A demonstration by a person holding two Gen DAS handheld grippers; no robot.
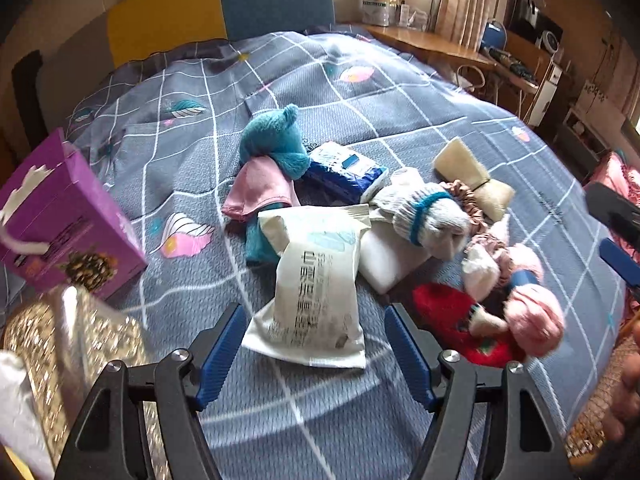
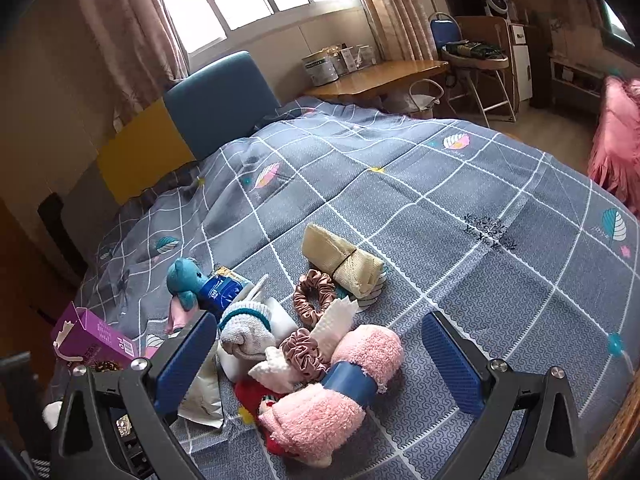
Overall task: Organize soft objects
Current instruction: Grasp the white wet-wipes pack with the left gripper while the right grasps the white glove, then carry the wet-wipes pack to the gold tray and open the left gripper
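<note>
Soft objects lie heaped mid-bed on the grey checked quilt (image 1: 304,420), and the white tissue pack (image 1: 316,296) serves as landmark. Left tool (image 1: 316,354) hangs just short of that pack, blue pads spread wide, holding nothing; the pack's near end sits in the gap without either pad touching it. Judged step: take the pack. To do it well, come down squarely over the near third, keep the pads level with the quilt, and close only when both pads flank the wrapper, since a slick film bag likely slides if pinched at a corner. Just right of the pack: a red plush piece (image 1: 448,312) under a pink towel roll (image 2: 332,392) with a blue band. Right tool (image 2: 320,368) stands over that roll, pads wide apart, nothing gripped; keep the two tools from crossing. Left of the pack, a purple carton (image 1: 68,216) lies open-ended on the quilt, possibly the bin, though I cannot tell. Behind the pack: a white block, a rolled white sock (image 1: 424,216) with teal stripe, and pink scrunchies (image 2: 314,298). Farther back: a pink cloth, a teal plush toy (image 1: 276,140), a blue tissue packet (image 1: 348,168), and a beige tied bundle (image 1: 472,178). Lift the pack straight up, so that the sock resting at its far corner is not dragged.
</note>
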